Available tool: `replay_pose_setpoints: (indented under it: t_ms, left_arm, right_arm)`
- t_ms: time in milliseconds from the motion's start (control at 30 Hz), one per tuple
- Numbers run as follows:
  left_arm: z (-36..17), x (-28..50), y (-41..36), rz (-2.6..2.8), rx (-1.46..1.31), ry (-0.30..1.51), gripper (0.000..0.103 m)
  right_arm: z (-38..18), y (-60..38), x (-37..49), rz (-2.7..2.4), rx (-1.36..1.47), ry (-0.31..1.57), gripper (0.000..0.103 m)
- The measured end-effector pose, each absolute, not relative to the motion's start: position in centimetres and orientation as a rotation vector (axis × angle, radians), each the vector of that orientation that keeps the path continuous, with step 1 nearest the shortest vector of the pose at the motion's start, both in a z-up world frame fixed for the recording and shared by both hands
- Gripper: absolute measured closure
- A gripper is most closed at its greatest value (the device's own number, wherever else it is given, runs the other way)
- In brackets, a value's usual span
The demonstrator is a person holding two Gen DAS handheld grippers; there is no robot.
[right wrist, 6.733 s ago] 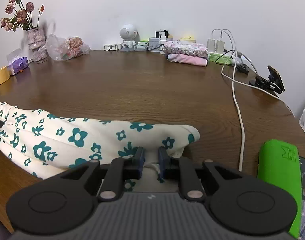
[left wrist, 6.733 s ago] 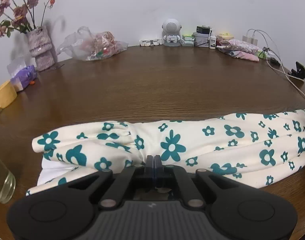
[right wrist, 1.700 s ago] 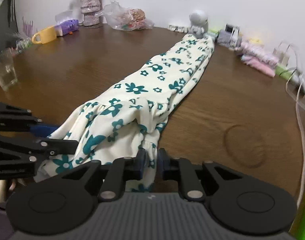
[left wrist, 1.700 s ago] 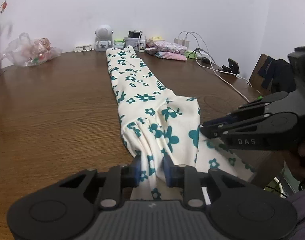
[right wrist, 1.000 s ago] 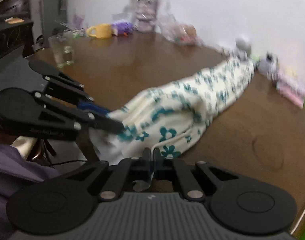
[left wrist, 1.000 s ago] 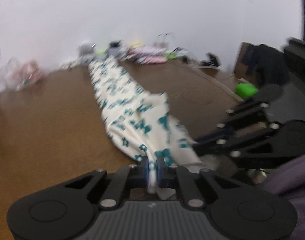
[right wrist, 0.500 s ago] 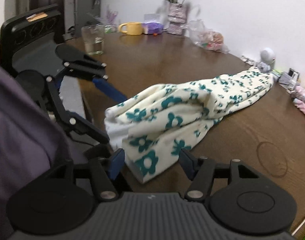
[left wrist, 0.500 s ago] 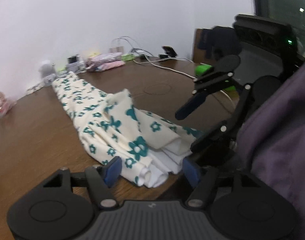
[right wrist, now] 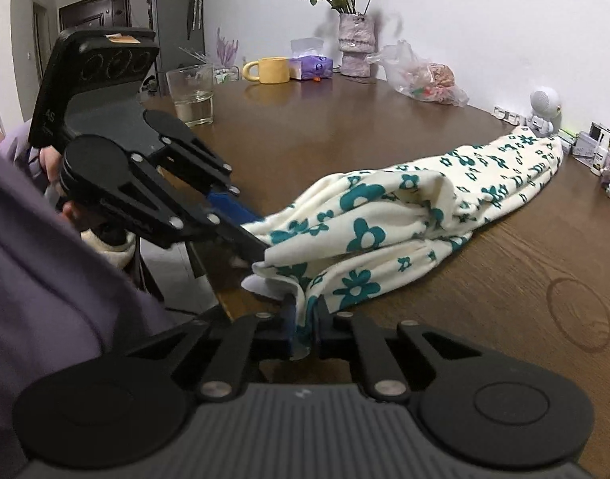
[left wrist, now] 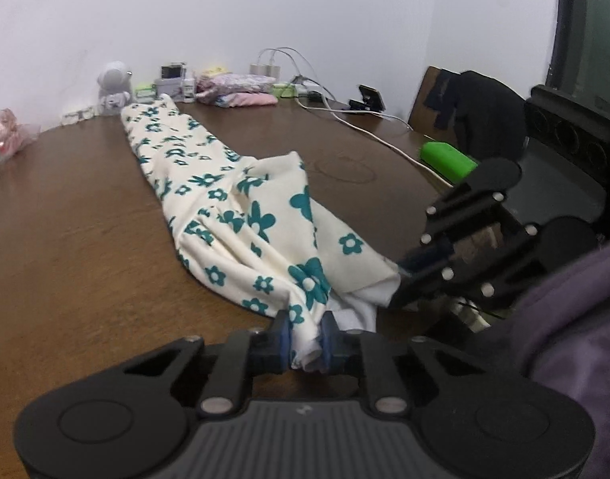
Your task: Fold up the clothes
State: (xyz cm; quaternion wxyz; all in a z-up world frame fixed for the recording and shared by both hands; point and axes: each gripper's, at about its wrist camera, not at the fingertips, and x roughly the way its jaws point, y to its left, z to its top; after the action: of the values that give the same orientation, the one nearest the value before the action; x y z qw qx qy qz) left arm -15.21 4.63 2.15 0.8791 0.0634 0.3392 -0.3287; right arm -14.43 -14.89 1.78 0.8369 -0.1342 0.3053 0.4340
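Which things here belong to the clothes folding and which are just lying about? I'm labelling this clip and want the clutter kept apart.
Belongs to the job:
- floral garment, stretched along the table
- left claw, shut on its near end
- right claw, shut on the near end too

Lying about:
- glass
- yellow mug
- vase of flowers
- plastic bag
- robot figurine
- white cable

The garment (left wrist: 241, 215) is seen as soft, matt cream cloth printed with teal flowers. The table (left wrist: 65, 239) is shown as dark wood with a visible grain and a slight sheen. Both grippers are made of matt black plastic with bright metal pins; a ribbed grey surface is seen on the left gripper (left wrist: 305, 343) and the right gripper (right wrist: 305, 327).
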Motion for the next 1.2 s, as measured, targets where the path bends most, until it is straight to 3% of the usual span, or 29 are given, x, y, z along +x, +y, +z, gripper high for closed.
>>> replay_pose_setpoints:
  t_ms: [233,400,567,733,867,1000,1200]
  left_arm:
    - [6.6,-14.8,6.7,-0.778,0.028,0.613,0.091]
    - [6.9,-5.6,6.5,-0.657,-0.053,0.676,0.09]
    - [7.1,3.9,6.3,-0.532,-0.131,0.744,0.088]
    - [5.8,6.4,8.0,-0.474,-0.257,0.813,0.076]
    - [5.6,6.6,9.8,-0.439,-0.346,0.808,0.04]
    - [5.7,6.1,11.5,-0.412,-0.43,0.79,0.025]
    - [7.2,2.3,9.5,-0.336,-0.357,0.728,0.023]
  right_arm:
    - [6.4,-17.9,-14.8,0.999,-0.202,0.559,0.097]
    - [8.2,-17.5,-7.9,0.767,-0.094,0.472,0.097]
    - [6.8,-14.5,0.1,0.503,-0.043,0.578,0.096]
    - [3.5,-13.2,4.8,0.318,-0.035,0.7,0.068]
    - [4.9,-16.1,3.5,0.239,0.05,0.644,0.049]
    - [7.2,-19.5,0.8,0.271,0.117,0.599,0.048]
    - [5.8,-17.3,-0.5,0.413,0.116,0.668,0.048]
